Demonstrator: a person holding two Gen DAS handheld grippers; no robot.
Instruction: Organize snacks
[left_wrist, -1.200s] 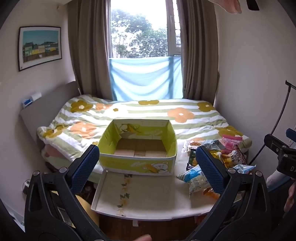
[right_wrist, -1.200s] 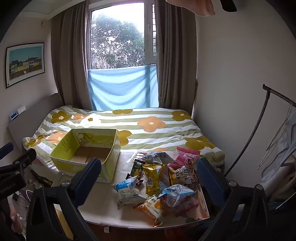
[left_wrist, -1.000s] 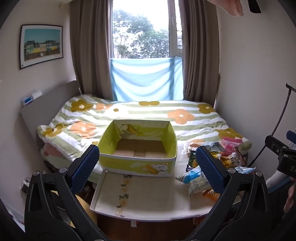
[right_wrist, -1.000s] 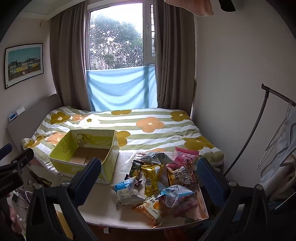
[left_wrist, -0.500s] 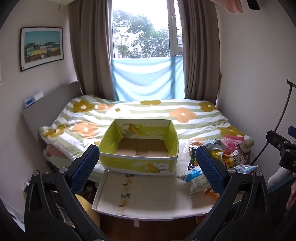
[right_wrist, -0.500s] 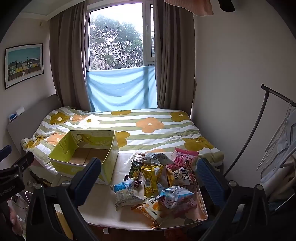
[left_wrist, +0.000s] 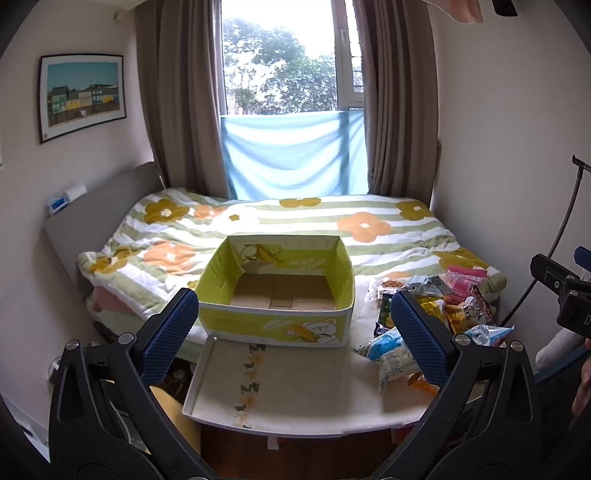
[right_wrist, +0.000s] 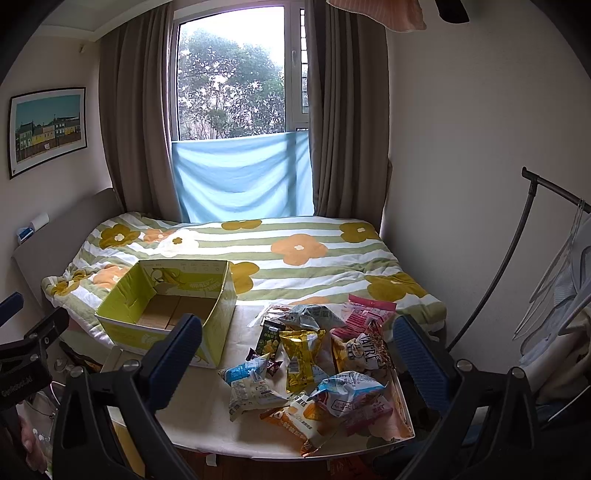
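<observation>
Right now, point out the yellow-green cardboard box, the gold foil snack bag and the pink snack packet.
Yellow-green cardboard box (left_wrist: 273, 326): left wrist view, on its printed front wall.
Gold foil snack bag (right_wrist: 301, 356): right wrist view, middle of the bag's front.
Pink snack packet (right_wrist: 367, 312): right wrist view, on its upper face.

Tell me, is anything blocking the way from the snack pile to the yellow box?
Nothing visible does. The snack pile lies on the white table right beside the yellow box, whose top is open and holds nothing. Both grippers, left and right, hang open above the table.
</observation>
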